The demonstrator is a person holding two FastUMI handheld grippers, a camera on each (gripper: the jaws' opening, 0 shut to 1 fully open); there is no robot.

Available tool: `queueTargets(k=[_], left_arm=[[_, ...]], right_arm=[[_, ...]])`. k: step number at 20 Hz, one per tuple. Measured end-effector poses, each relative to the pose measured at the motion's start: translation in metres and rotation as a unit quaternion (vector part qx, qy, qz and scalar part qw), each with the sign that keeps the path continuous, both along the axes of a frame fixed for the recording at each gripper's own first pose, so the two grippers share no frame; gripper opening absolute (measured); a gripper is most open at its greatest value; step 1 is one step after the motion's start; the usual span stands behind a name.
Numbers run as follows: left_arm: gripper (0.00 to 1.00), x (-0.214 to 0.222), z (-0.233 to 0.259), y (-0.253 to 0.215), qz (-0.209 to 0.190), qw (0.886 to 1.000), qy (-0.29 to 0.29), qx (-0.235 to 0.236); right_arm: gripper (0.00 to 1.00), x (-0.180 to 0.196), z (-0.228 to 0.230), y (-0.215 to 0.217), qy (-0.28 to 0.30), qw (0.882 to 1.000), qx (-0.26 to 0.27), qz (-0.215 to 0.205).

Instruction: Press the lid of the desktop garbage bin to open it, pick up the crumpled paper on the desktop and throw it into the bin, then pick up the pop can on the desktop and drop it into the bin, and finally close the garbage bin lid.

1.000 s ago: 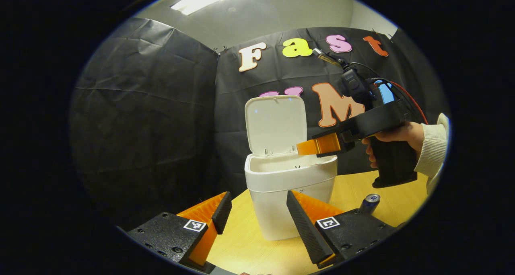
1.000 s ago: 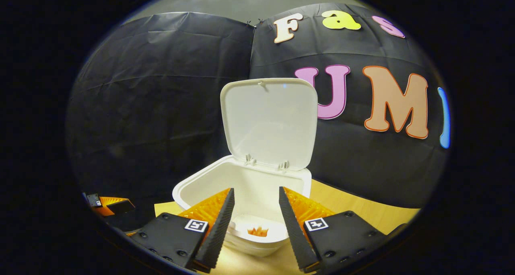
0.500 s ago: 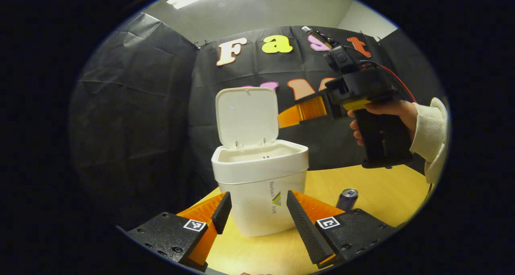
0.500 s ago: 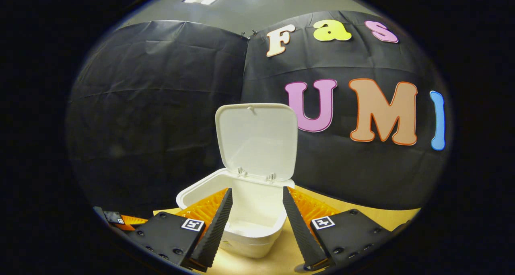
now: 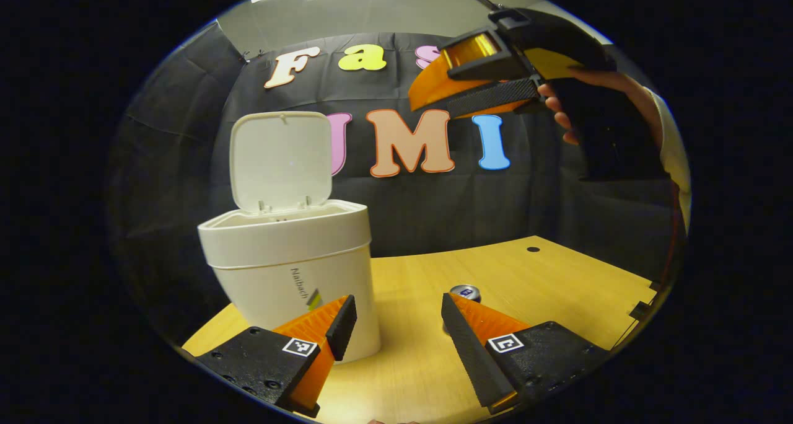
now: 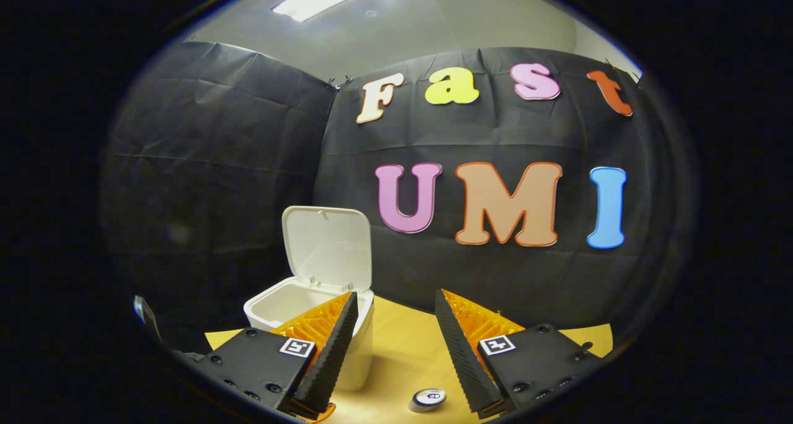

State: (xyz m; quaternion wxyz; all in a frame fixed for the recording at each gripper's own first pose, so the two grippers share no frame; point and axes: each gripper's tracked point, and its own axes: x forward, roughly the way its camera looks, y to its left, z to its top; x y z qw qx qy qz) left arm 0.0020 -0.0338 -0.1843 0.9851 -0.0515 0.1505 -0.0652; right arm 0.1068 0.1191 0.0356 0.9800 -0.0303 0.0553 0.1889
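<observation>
A: Left gripper view first. How does the left gripper (image 5: 396, 315) stand?

B: Its jaws are spread wide with nothing between them, low over the wooden table (image 5: 557, 281). The pop can (image 5: 464, 292) stands upright just past the right finger, in the gap's far right part. The garbage bin (image 5: 291, 269) sits at the left, behind the left finger, near the table's left edge.

A: And the lid?

B: The lid (image 5: 280, 160) is tipped up and back on its hinges, so the bin's mouth is uncovered. To the right of the bin the tabletop is bare out to its far and right edges.

A: The other one?

B: The right gripper (image 5: 433, 98) is high at the upper right, held by a hand (image 5: 576, 108), well above bin and can. In the right gripper view, the right gripper's (image 6: 393, 343) jaws are also wide apart and hold nothing. The bin (image 6: 310, 312) lies below at the left, partly behind its left finger; the can (image 6: 427, 398) shows between the fingers, near the right one.

A: The crumpled paper?

B: I cannot tell where it is.
</observation>
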Motion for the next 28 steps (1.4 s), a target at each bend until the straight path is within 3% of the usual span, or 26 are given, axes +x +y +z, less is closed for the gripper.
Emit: queueTargets(k=[6,10,18,25,28], left_arm=[[0.84,0.038,-0.04,-0.046,-0.046,0.999,0.016,-0.016],[0.84,0.06,-0.077,-0.069,-0.058,0.998,0.037,-0.018],[0.86,0.069,-0.13,-0.109,-0.087,0.993,0.077,-0.005],[0.86,0.074,-0.163,-0.118,-0.085,0.99,0.113,0.006],[0.85,0.077,-0.165,-0.127,-0.092,0.988,0.121,0.009]], right_arm=[[0.87,-0.041,0.021,-0.069,-0.052,0.993,0.009,-0.102],[0.86,-0.073,-0.001,-0.126,-0.058,0.975,-0.024,-0.212],[0.86,-0.101,-0.019,-0.168,-0.025,0.96,-0.006,-0.28],[0.87,-0.119,-0.044,-0.187,-0.001,0.946,-0.045,-0.322],[0.87,-0.125,-0.051,-0.184,0.004,0.946,-0.059,-0.32]])
